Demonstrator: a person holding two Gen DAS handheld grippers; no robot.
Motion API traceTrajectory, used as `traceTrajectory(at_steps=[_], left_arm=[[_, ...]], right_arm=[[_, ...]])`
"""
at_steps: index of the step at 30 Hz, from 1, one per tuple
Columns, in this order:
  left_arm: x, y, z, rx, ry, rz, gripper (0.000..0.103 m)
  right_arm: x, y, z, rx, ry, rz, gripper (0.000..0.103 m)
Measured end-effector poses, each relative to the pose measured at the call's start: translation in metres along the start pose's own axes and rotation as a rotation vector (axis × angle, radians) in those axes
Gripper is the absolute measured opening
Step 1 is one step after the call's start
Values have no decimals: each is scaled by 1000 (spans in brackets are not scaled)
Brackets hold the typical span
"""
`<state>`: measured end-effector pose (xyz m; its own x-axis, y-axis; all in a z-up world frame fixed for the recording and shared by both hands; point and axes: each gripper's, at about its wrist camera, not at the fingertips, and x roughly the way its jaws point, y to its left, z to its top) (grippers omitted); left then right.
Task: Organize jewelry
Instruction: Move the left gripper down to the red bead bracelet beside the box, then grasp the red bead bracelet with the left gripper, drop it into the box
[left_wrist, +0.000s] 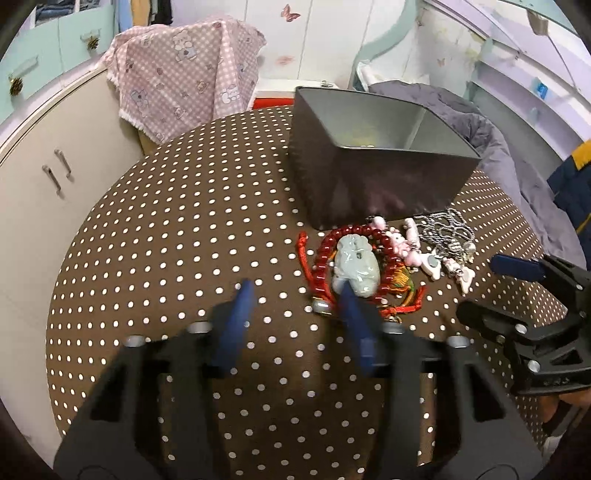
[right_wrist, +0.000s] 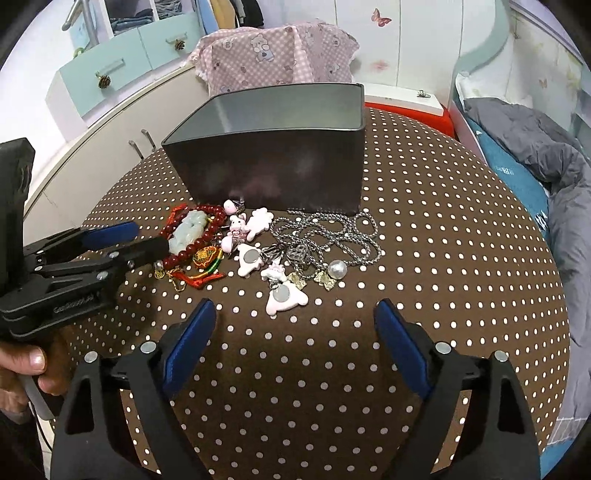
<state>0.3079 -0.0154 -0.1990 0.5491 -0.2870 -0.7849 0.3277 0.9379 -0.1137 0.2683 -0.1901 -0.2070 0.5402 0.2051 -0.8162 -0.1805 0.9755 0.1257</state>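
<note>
surface: brown cloth with white dots (right_wrist: 424, 229), spread under everything listed.
left gripper (left_wrist: 295, 288): jaws part-way apart, nothing clamped; only dotted cloth shows in the gap. its right finger (left_wrist: 352, 310) lies against or over the near end of the pale green pendant; whether it touches cannot be told.
right gripper (right_wrist: 295, 310): jaws wide, empty, only cloth between them; the jewelry lies just beyond the fingertips.
pale green pendant (left_wrist: 354, 266): carved stone, lying on the red bead bracelet, at the tip of the left gripper's right finger.
red bead bracelet (right_wrist: 207, 236): looped under the pendant, with red and green knotted cord (right_wrist: 205, 266) trailing toward the jaws.
pink charms (right_wrist: 258, 225): small cluster right of the bracelet, ahead and left of the right gripper's gap.
silver chain (right_wrist: 332, 232): tangled heap, straight ahead of the right gripper's jaws, with a clear round bead (right_wrist: 339, 268) on its near edge.
grey metal tin (right_wrist: 280, 158): open-topped, upright, just beyond the whole jewelry pile.
hand (right_wrist: 26, 365): grips the left gripper's handle, at the left edge of the right wrist view.
</note>
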Motion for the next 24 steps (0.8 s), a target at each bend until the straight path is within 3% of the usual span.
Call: traceTrajectory(at_steps=[2, 5, 8, 24], left_arm=[[0, -2, 0, 6, 2, -20, 14], [-2, -6, -2, 28, -2, -31, 9], [-8, -9, -4, 28, -14, -50, 8], [-67, -9, -4, 16, -131, -116, 8]], right_arm=[[2, 2, 1, -10, -5, -2, 70], [4, 9, 2, -58, -7, -30, 50], [2, 6, 2, -65, -8, -19, 21], [-50, -10, -4, -41, -100, 104, 21]])
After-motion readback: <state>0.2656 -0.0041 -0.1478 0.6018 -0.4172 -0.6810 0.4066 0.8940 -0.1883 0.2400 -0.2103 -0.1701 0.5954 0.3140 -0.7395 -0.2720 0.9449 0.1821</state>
